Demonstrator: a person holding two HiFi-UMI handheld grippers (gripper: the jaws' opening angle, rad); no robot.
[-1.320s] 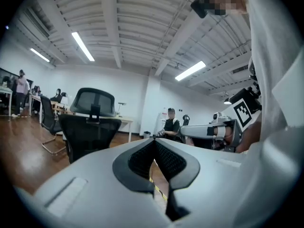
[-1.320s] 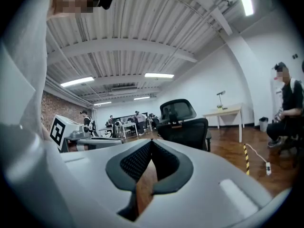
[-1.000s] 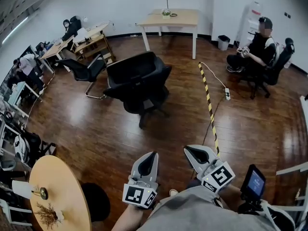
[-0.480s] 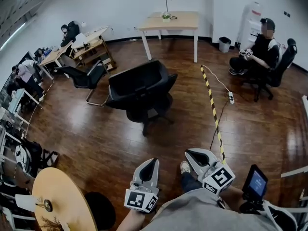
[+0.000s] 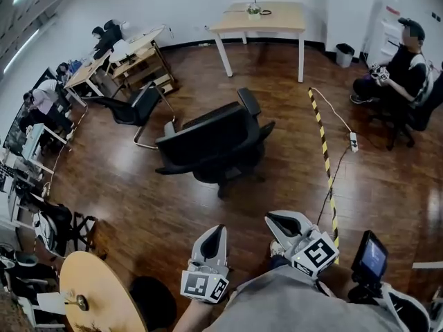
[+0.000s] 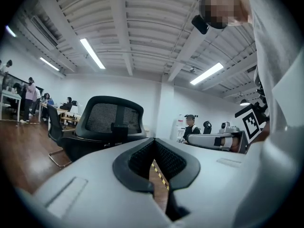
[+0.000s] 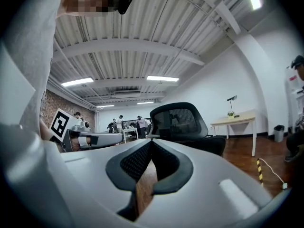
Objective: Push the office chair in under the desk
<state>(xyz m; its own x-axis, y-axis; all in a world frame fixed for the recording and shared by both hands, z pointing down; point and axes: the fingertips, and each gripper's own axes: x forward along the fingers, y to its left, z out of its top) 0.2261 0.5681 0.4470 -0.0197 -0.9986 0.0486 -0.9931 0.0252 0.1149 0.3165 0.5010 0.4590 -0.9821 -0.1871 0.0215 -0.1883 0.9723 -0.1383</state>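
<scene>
Head view: office chair (image 5: 214, 144) stands on the open wood floor, well apart from both claws and well short of the pale surface (image 5: 266, 16) by the far wall. Backrest turned toward the person. Left claw (image 5: 219, 229) closed, nothing held. Right claw (image 5: 275, 218) closed, nothing held. Both point level at the chair. Chair lies straight ahead of the left claw, ahead-left of the right. Left looks nearer. Backrest runs crosswise, the likely push face.
</scene>
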